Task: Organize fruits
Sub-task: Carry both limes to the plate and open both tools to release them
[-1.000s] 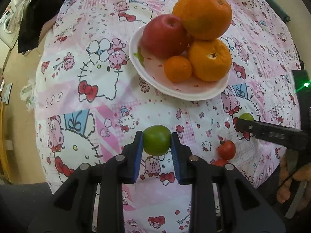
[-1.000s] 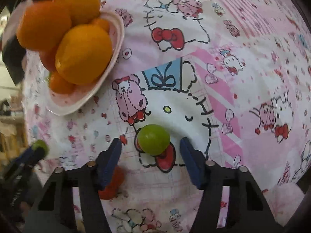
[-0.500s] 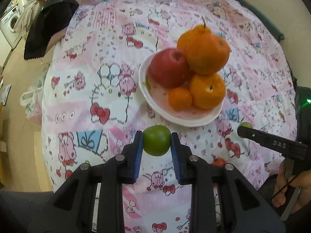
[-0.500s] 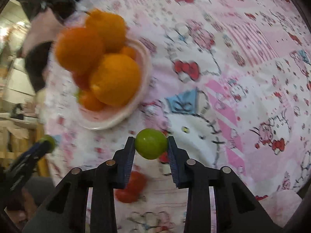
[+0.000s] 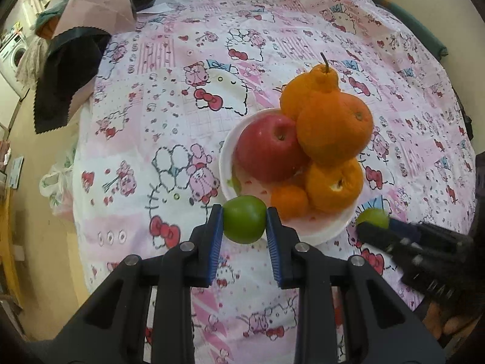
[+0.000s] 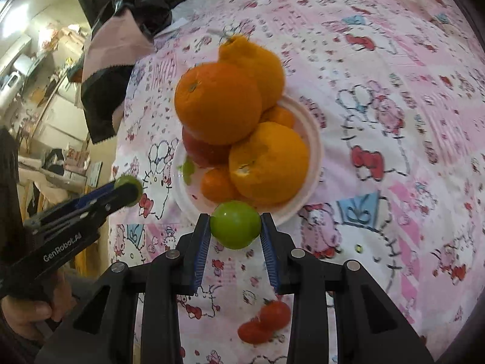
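Left wrist view: the left tool (image 5: 245,222) is clamped on a green fruit (image 5: 244,219), held above the patterned worktop (image 5: 157,139) just in front of the white plate (image 5: 225,157) stacked with oranges and a red apple (image 5: 268,148). Right wrist view: the right tool (image 6: 235,226) grips a second green fruit (image 6: 235,224) at the plate's near rim; two red tomatoes (image 6: 265,321) lie on the worktop below.
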Demonstrator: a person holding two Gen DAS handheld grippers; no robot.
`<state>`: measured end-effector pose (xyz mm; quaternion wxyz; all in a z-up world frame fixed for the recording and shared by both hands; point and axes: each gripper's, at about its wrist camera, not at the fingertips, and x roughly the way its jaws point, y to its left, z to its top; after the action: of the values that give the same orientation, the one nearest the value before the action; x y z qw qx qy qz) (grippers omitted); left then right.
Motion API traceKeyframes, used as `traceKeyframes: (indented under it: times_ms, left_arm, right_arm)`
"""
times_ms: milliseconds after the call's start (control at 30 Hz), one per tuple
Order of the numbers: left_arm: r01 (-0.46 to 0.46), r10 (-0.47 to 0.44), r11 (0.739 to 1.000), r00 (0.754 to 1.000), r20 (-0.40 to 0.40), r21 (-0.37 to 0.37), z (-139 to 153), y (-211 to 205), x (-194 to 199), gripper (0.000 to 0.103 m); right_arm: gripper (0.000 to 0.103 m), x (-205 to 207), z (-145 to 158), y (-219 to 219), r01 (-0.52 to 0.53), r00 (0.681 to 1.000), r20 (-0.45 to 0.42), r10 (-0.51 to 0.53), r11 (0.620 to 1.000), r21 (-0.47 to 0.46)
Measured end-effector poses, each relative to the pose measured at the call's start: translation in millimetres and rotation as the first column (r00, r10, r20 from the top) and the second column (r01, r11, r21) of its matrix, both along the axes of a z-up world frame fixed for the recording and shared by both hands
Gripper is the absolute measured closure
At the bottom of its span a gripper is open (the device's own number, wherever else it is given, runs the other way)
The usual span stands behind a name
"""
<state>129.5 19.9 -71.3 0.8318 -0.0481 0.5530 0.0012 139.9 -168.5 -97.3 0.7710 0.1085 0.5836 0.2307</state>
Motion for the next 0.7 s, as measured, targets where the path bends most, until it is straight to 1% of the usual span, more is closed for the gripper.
traceKeyframes:
  times_ms: [267,433,533,700]
  left_arm:
    - [0.028,-0.028,1.000,0.998,-0.051,0.006,-30.0,-5.9,26.3,0.079]
    - [0.019,-0.020,1.000,0.997,-0.077,-0.013,-45.4,-3.1,32.7,0.079]
    - [0.011,-0.012,1.000,0.997,-0.072,-0.022,-50.2,-1.2,32.2,0.079]
    - [0.027,-0.029,0.999,0.996,-0.082,-0.021,-56.9,-5.1,34.4,0.079]
  right_arm:
    - [0.068,9.1,-36.6,26.2,-0.034,0.998,-0.059,0.031,0.999,-0.041]
    - [0.068,14.5,-46.8,32.9,-0.038,0.996,-0.080,0.034,0.998,-0.044]
    - [0.068,18.5,-53.9,30.8,-0.024,0.995,-0.096,0.019,0.999,-0.045]
    - [0.068,20.9,-57.2,33.8,-0.015,0.997,-0.082,0.010,0.998,-0.058]
